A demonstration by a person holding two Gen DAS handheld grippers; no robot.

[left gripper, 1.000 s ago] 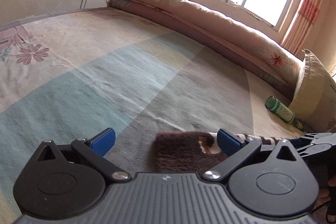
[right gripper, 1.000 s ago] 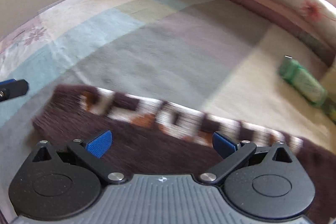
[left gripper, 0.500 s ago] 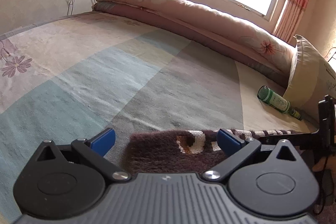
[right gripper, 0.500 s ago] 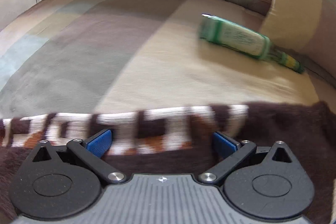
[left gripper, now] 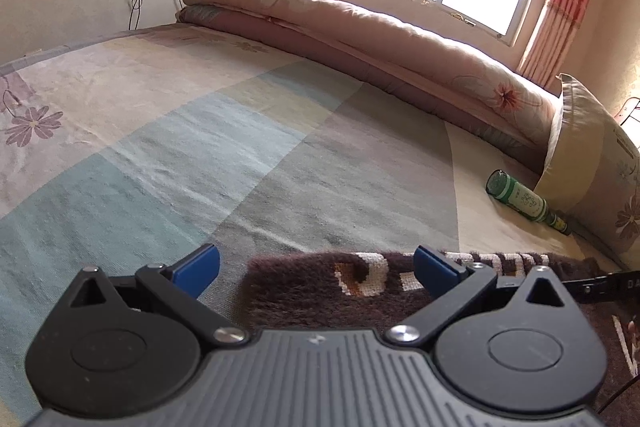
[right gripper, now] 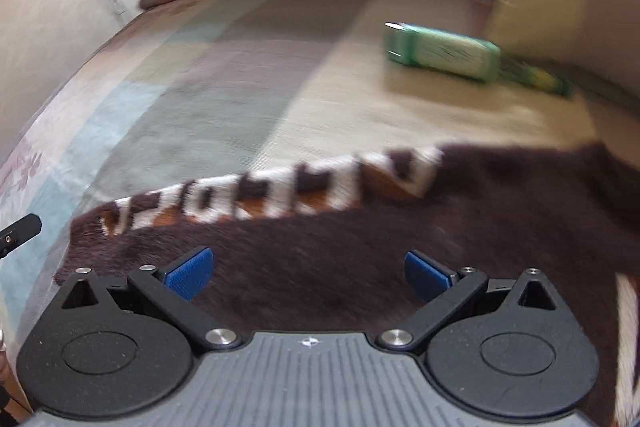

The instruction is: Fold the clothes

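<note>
A dark brown fuzzy garment (left gripper: pixel 320 291) with white and orange lettering lies flat on the bed near its front edge. In the left wrist view my left gripper (left gripper: pixel 316 269) hangs open over the garment's left end, blue pads wide apart, holding nothing. In the blurred right wrist view the same brown garment (right gripper: pixel 360 239) spreads across the lower frame, and my right gripper (right gripper: pixel 308 273) stands open above its middle, nothing between its fingers. A black part of the right gripper (left gripper: pixel 604 283) shows at the left view's right edge.
The bed sheet (left gripper: pixel 240 155) has pale blue, grey and cream blocks. A rolled quilt (left gripper: pixel 360 31) lies along the far side under the window. A green bottle (left gripper: pixel 520 201) rests beside a pillow (left gripper: pixel 592 155) at the right.
The right gripper swung right along the garment, then pulled back and up, so more brown cloth shows. The left gripper shifted slightly, with more of the garment's left end between its open pads.
</note>
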